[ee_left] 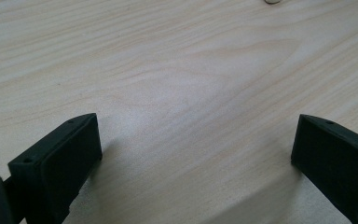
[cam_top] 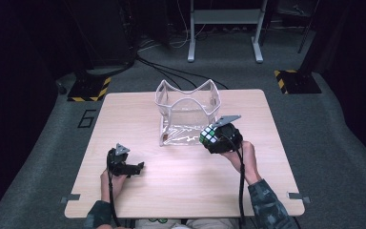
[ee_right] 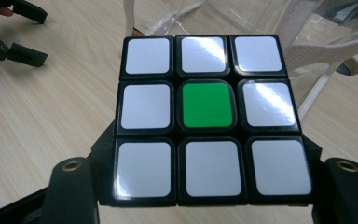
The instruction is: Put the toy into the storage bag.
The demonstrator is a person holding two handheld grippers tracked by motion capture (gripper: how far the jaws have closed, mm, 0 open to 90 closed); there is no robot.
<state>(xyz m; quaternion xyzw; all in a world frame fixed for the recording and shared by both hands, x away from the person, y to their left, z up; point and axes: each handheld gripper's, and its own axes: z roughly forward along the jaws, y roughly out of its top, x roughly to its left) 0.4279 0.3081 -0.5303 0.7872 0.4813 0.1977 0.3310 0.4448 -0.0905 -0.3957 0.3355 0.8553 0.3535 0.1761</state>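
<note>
glossy square-tiled cube (ee_right: pixel 207 119), right claw (cam_top: pixel 215 135) gripping

We see the clear bag (cam_top: pixel 187 112) standing upright toward the far middle of the table (cam_top: pixel 138 195). Just before its right corner, the right gripper (cam_top: pixel 213 135) holds the puzzle cube (cam_top: pixel 209 135) above the tabletop. The left gripper (cam_top: pixel 136 167) lies well apart, near the front left
</note>
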